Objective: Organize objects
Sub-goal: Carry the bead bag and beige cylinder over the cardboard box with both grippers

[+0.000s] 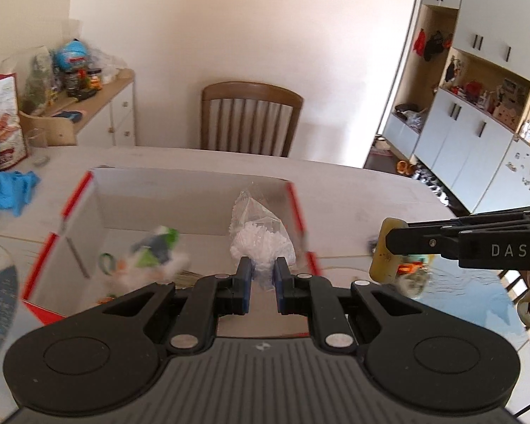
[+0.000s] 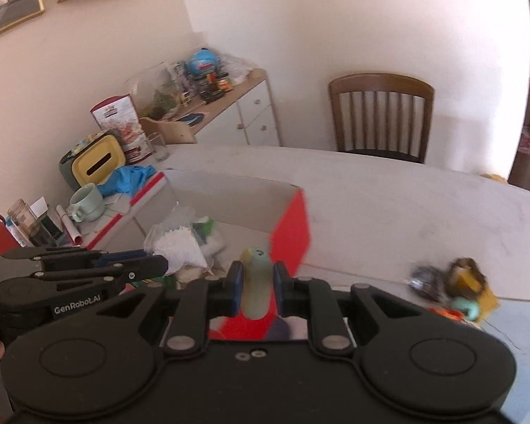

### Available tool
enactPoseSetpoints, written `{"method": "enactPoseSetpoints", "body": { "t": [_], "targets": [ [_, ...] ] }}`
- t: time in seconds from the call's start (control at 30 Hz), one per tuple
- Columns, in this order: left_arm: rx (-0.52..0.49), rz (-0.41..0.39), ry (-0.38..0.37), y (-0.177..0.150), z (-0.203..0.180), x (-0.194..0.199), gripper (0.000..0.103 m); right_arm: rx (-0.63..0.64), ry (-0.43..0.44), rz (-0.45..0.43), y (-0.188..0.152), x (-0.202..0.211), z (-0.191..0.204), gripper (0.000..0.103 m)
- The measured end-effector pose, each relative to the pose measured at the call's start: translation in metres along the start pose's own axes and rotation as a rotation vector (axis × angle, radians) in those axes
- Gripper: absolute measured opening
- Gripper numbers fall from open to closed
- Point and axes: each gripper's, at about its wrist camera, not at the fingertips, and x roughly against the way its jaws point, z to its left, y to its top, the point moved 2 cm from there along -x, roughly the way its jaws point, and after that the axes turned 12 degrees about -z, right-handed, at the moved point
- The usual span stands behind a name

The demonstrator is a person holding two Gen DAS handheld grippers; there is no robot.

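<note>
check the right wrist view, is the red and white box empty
No, the red and white box already holds a clear bag of white pieces and some other blurred items.

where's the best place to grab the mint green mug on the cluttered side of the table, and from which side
Probably the rim of the mint green mug, from above, one finger inside and one outside. It stands upright with its mouth open upward. Its handle faces the front, but a jar and a rolled paper crowd that side, and the red and white box stands close on the other, so a sideways approach looks cramped.
</note>
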Motion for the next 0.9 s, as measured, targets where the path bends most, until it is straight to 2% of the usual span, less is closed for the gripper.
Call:
{"method": "enactPoseSetpoints", "body": {
  "t": [0.23, 0.43, 0.9],
  "targets": [
    [-0.012, 0.028, 0.025, 0.003, 0.045, -0.01, 0.013, 0.035, 0.0, 0.034, 0.0, -0.045, 0.03, 0.016],
    [-0.021, 0.082, 0.016, 0.002, 0.071, -0.033, 0.013, 0.046, -0.051, 0.074, -0.007, -0.084, 0.038, 0.016],
    [-0.137, 0.185, -0.03, -0.006, 0.079, -0.082, 0.013, 0.088, -0.148, 0.185, -0.026, -0.156, 0.046, 0.016]
  ]
}}
